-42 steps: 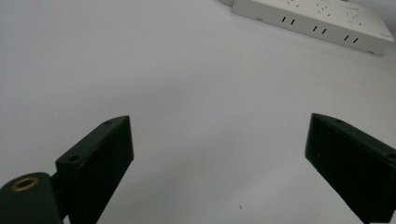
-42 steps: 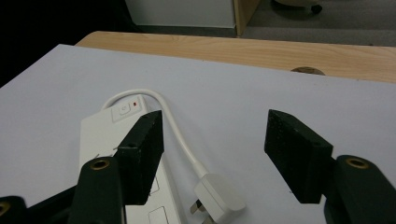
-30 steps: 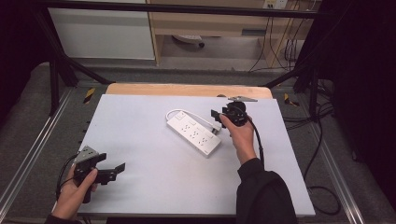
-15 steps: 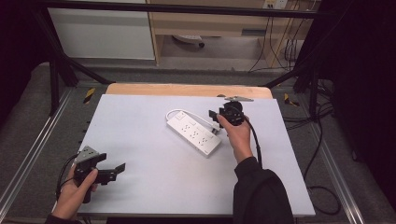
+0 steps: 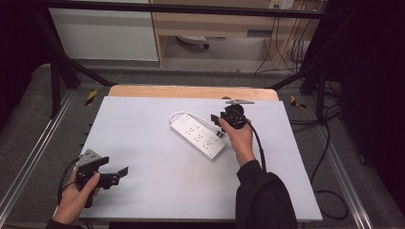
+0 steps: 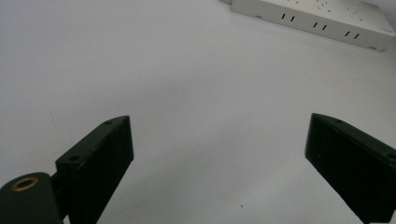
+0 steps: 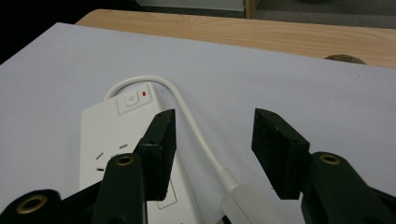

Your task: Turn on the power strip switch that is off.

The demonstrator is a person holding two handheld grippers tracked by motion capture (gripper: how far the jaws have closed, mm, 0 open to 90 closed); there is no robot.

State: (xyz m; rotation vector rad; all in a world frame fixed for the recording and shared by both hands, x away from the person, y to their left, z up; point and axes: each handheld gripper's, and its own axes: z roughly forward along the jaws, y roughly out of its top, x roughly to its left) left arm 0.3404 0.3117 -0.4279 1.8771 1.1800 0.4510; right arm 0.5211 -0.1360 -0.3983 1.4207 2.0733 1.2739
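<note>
White power strip (image 5: 198, 136) flat on pale table cover (image 5: 157, 191), mid-table, lying diagonally; switch with red light (image 7: 144, 94) at its far end. White cable (image 7: 196, 126) looping out of that end, running back between right gripper (image 7: 212, 140) jaws to a translucent plug (image 7: 247, 205) just below them. Jaws half spread, just been closing, pads not yet touching cable; one jaw over strip's edge. Left gripper (image 6: 219, 154) well apart toward near left corner, jaws spread wide over bare cover, strip far ahead (image 6: 313, 18).
</note>
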